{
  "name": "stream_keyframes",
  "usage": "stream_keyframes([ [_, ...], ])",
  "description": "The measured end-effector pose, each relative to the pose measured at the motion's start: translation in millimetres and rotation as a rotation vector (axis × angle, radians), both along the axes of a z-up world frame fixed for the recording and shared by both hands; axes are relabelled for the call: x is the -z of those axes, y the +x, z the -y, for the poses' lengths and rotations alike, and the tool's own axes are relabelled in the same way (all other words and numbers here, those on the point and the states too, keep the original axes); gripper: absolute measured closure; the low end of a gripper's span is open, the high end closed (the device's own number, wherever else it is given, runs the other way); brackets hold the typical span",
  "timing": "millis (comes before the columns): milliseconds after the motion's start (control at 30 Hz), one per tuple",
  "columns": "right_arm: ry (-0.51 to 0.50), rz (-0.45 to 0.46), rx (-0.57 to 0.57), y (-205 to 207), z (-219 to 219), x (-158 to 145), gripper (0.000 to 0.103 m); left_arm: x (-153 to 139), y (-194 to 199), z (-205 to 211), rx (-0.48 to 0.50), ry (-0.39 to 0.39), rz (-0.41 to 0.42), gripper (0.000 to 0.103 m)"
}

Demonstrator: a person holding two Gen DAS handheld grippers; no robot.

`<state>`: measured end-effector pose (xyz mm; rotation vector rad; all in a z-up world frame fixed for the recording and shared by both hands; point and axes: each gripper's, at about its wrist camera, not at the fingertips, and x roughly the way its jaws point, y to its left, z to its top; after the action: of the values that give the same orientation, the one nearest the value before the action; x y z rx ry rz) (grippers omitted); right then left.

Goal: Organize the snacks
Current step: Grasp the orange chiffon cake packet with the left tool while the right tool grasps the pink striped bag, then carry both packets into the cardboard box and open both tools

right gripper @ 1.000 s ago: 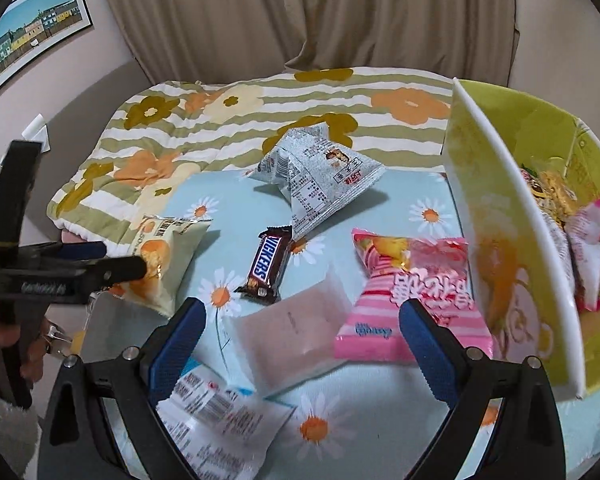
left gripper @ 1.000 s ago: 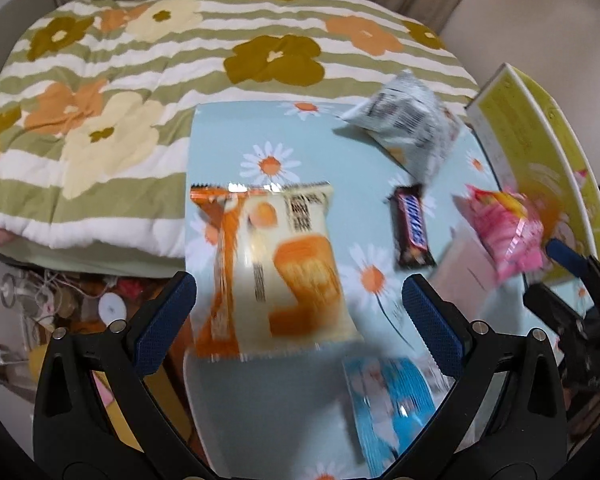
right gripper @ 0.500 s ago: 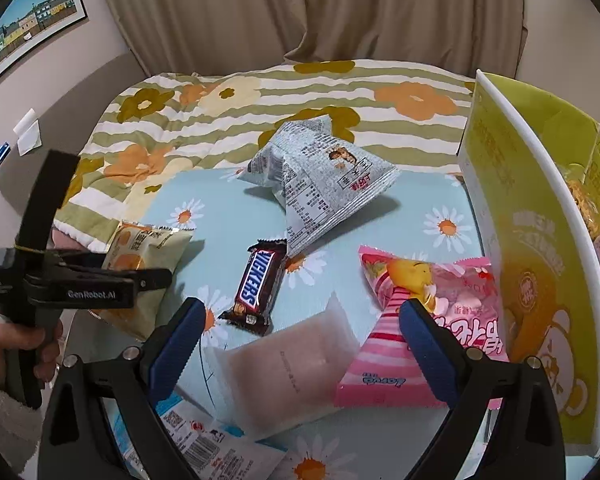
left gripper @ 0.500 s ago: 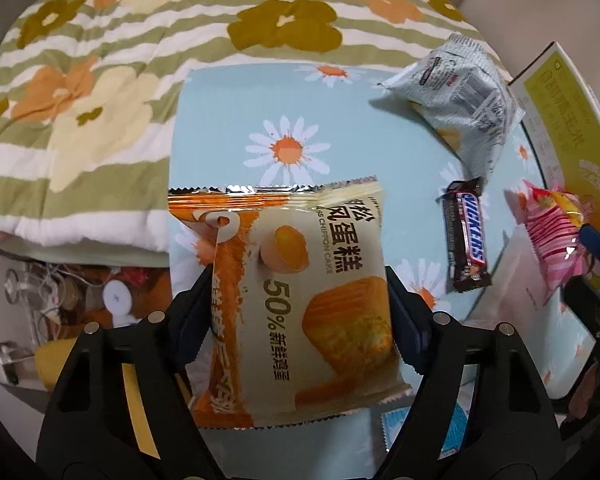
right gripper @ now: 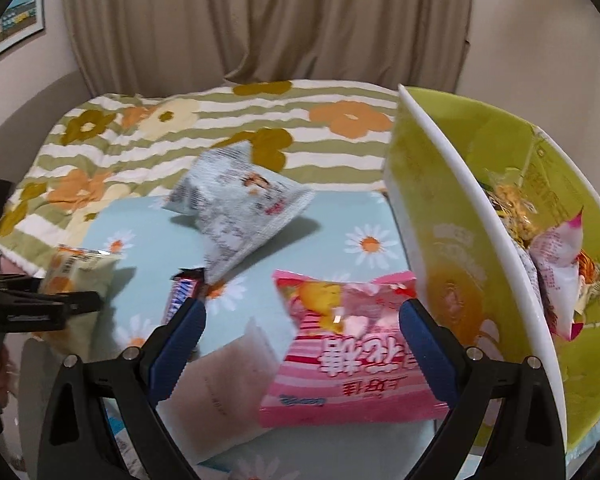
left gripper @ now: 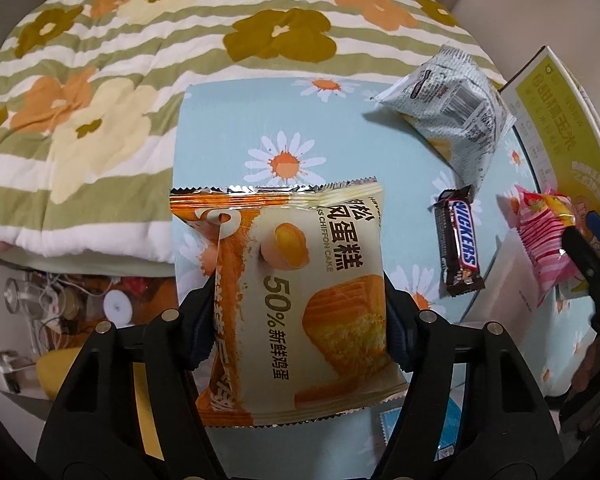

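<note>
Chiffon cake packet (left gripper: 300,296), glossy crinkled foil, pinched in left tongs (left gripper: 298,328); right tongs (right gripper: 300,344) spread over pink pouch (right gripper: 352,352).

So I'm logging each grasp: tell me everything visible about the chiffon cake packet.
The chiffon cake packet is a glossy cream-and-orange plastic pouch with serrated end seals, printed with a cake slice, an egg and "50%". The left gripper pinches its two sides, so it bulges slightly. It sits near the left edge of the daisy tablecloth; whether lifted is unclear.
</note>
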<state>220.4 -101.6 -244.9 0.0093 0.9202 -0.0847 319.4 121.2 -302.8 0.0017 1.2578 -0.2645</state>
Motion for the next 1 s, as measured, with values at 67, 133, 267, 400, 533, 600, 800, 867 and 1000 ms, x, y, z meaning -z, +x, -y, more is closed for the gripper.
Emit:
stream_keyframes([
  [67,-0.033,-0.012,0.011,2,-1,4,0.007,-4,-1,1,0.003,-0.002,0.006,0.039],
  [133,-0.094,-0.022,0.022,5,-4,9,0.007,-8,-2,2,0.004,-0.006,0.013,0.039],
  [267,-0.198,-0.046,0.057,12,-9,20,0.007,-15,-3,3,0.005,-0.013,0.02,0.039],
  [400,-0.255,-0.072,0.074,21,-9,28,0.007,-20,-4,6,0.013,-0.024,0.025,0.039],
  [533,-0.329,-0.118,0.067,28,-12,36,0.011,-26,-5,7,0.021,-0.034,0.033,0.039],
  [600,-0.368,-0.13,0.059,28,-12,39,0.021,-28,-6,6,0.022,-0.038,0.037,0.039],
  [800,-0.392,-0.135,0.011,24,-14,39,0.045,-33,-9,5,0.021,-0.047,0.046,0.039],
  [867,-0.367,-0.117,0.0,20,-14,33,0.047,-35,-11,5,0.02,-0.051,0.049,0.039],
  [1000,-0.275,-0.083,-0.01,15,-12,20,0.048,-44,-18,1,0.017,-0.057,0.063,0.039],
])
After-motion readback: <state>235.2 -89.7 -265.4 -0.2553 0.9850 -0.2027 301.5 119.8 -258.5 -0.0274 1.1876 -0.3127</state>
